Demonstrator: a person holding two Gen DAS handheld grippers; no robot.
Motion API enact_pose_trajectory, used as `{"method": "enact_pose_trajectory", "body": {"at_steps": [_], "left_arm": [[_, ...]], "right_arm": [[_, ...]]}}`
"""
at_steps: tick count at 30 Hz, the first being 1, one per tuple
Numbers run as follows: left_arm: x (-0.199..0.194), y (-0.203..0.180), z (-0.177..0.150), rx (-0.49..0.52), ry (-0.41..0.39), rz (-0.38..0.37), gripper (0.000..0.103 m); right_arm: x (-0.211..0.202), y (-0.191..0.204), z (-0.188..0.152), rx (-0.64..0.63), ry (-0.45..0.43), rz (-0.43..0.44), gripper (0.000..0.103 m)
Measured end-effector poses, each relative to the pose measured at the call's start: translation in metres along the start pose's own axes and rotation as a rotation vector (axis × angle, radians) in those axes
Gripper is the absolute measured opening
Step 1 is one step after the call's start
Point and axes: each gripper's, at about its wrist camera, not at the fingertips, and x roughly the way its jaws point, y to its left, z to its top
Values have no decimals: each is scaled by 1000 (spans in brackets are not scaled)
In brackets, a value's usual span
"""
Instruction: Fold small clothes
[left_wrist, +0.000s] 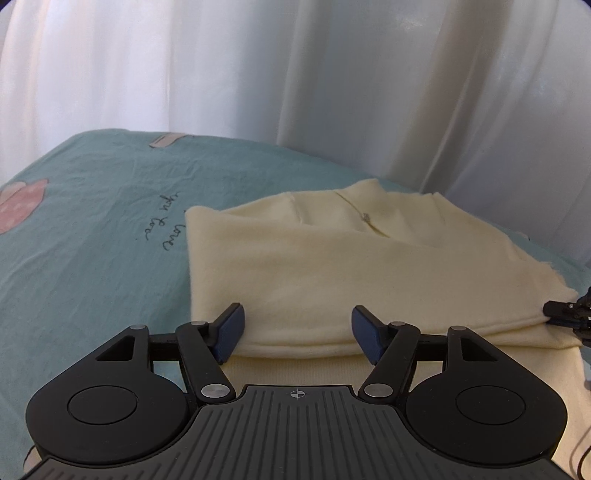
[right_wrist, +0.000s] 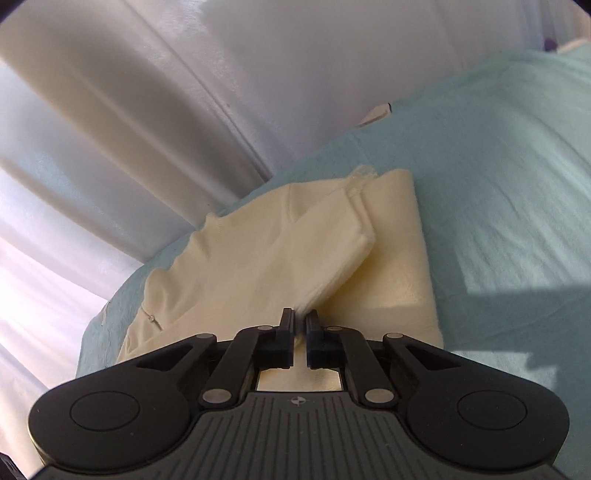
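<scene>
One garment: cream top (left_wrist: 332, 266) lying part-folded on bed (left_wrist: 92, 258).
Left gripper (left_wrist: 297, 332): hovering, fingers released.
Right gripper (right_wrist: 300, 325): fingers clenching sleeve fold.
Remaining: final folds, judging.

A bed covered by a teal sheet (left_wrist: 110, 206) fills the lower part of both views. The sheet is creased and printed with dark handwritten words (left_wrist: 162, 225) and a pink spotted shape (left_wrist: 20, 206) near its left edge. Behind the bed hang pale white curtains (left_wrist: 258, 74) in long folds, daylight glowing through them. Dark shadows (right_wrist: 517, 291) fall across the sheet.
</scene>
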Motion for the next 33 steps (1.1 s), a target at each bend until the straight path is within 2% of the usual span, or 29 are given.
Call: {"method": "enact_pose_trajectory", "body": {"at_steps": [2,3,6,7,8,9,10,11,13,15,17,18,23,26,28,30,31,33], "left_arm": [[-3,4,0,-13,-7,-4,70],[-4,7,0,-13,-8,-2,70],[-3,12,1,-7,-7,10,70],[-3,13,1,-7,-6,17,70],[-3,14,2,-9,-6,15,70],[-4,15,3,-16,-6,10,70],[-3,16,3,-23,-4,7,70],[-3,17,3,-26,-3,5,70],[-2,16,2,-19,-3,7,70],[-2,15,2,-8,-1,12,71],[-1,13,1,2,2,14,71],[-1,13,1,8,2,16,71],[0,14,3,14,4,21,71],[6,16,3,31,9,57,71],[14,21,3,25,34,91,75],[19,33,1,-51,63,60,81],[19,41,-1,-112,70,38,81],[13,48,-2,-151,68,33,79]], "right_arm": [[-11,-9,2,93,-13,113,5],[-15,-13,3,105,-17,90,5],[-17,-13,0,46,32,-69,11],[-21,-13,-2,40,37,-72,13],[-28,-13,-5,50,38,-35,21],[-34,-14,-8,76,40,0,42],[-37,-14,-12,106,50,24,56],[-38,-15,-15,129,68,38,56],[-31,-18,-21,177,108,52,55],[-22,-19,-22,199,102,49,45],[-16,-17,-17,216,86,30,26],[-11,-17,-14,233,82,26,8],[3,-12,-2,178,39,-12,6],[10,-15,7,182,12,-14,5],[13,-15,9,166,-9,-19,5],[15,-15,8,143,-20,-14,5],[14,-16,6,132,-21,-8,4],[13,-20,3,131,4,29,8]]}}
